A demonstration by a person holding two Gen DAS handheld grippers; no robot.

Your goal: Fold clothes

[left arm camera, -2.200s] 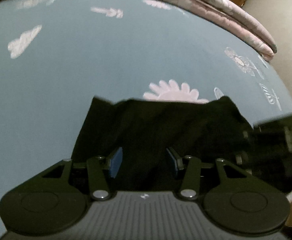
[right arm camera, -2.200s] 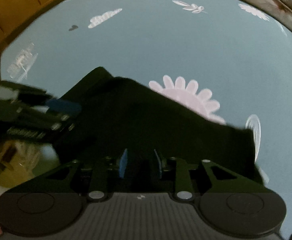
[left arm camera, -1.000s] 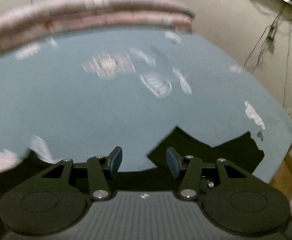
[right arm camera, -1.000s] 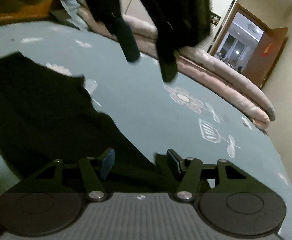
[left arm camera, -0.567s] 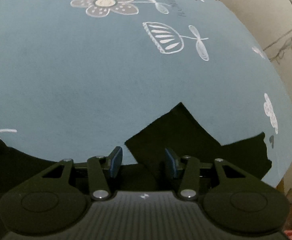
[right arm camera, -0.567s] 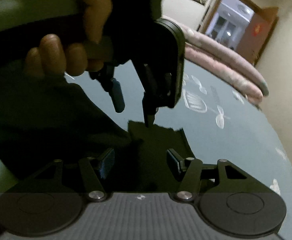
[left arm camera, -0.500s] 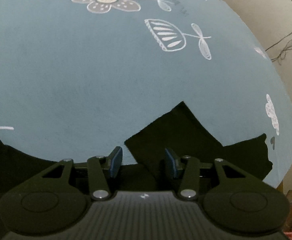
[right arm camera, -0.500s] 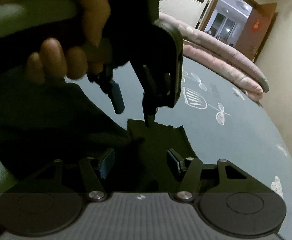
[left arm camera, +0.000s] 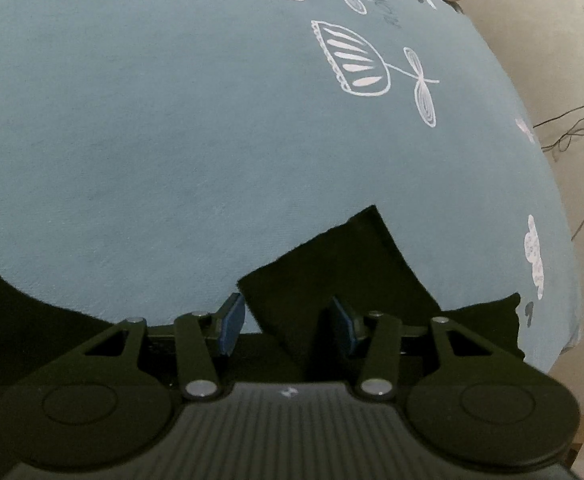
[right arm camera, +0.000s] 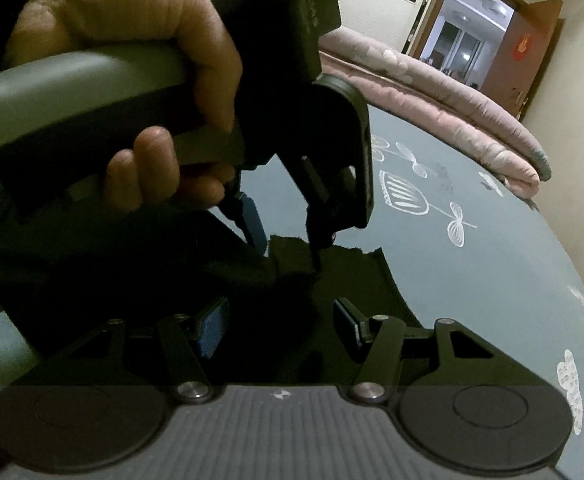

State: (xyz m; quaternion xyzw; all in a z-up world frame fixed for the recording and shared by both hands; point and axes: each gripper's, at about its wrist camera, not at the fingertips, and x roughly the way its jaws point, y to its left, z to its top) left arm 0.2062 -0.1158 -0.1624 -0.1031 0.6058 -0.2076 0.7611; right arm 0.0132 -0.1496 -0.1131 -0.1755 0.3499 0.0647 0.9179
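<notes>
L gripper (left arm camera: pixel 288 322) part-open, straddling black garment (left arm camera: pixel 332 272) corner, nothing pinched; R gripper (right arm camera: pixel 278 326) wider, empty, just beside. Grasp step; next: close on corner, fold.

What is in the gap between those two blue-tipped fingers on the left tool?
A corner flap of the black garment lies between the left gripper pads, unpinched, over the blue sheet, in the left wrist view.

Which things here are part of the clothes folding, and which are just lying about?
Part of the job:
black garment
left gripper
right gripper

Lying about:
pink quilt
blue flowered sheet
floor cables
</notes>
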